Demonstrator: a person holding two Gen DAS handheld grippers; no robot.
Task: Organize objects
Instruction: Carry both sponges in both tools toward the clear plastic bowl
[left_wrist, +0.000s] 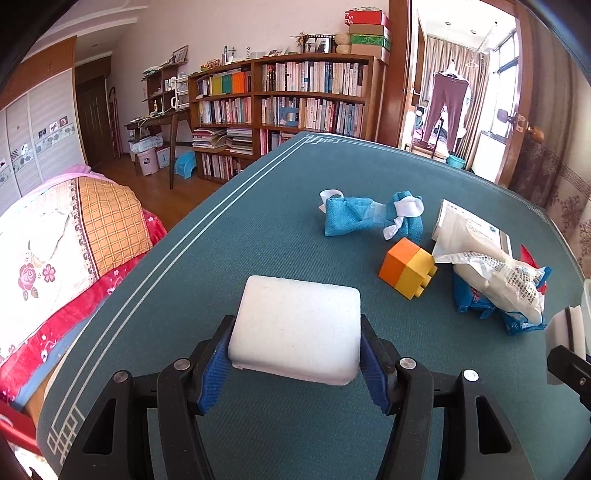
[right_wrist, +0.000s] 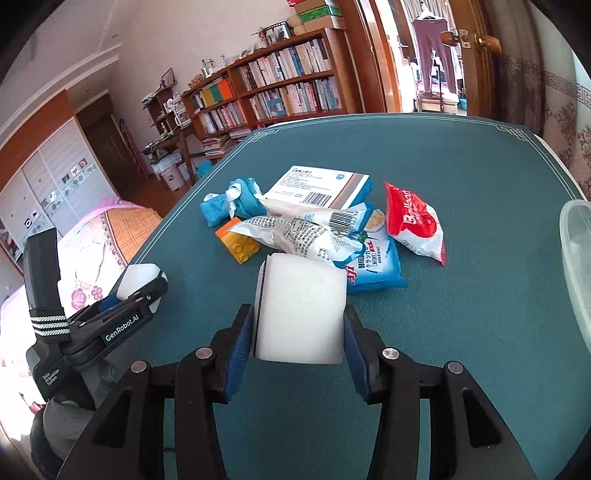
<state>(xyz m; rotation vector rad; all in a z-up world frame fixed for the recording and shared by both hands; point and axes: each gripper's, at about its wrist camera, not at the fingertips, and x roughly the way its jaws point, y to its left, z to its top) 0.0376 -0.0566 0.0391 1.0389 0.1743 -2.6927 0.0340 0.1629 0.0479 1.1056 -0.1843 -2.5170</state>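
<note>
Nearest in the left wrist view, the left gripper (left_wrist: 295, 354) has its blue fingers (left_wrist: 214, 369) pressed against both sides of a flat white sponge block (left_wrist: 295, 325), held level above the green surface (left_wrist: 221, 240). In the right wrist view, the right gripper (right_wrist: 300, 332) clamps a second white sponge (right_wrist: 301, 310) the same way, this one standing on edge with a thin dark seam down its left face. Both blocks are gripped across their narrow width, probably because the soft foam gives a little and seats firmly between the pads.

Just beyond the right gripper lies the unsorted pile: a yellow-and-orange toy brick (right_wrist: 238, 242), a clear printed packet (right_wrist: 295, 236) draped over a blue pouch (right_wrist: 373, 266), and a red-and-white bag (right_wrist: 413, 221) beside them. Further back sit a rolled blue cloth (right_wrist: 225, 206) and a flat white box (right_wrist: 321, 186) with a barcode.

At the right edge a clear plastic container (right_wrist: 576, 251) shows its rim; it seems the likely destination, which would explain lifting matching sponges together.
</note>
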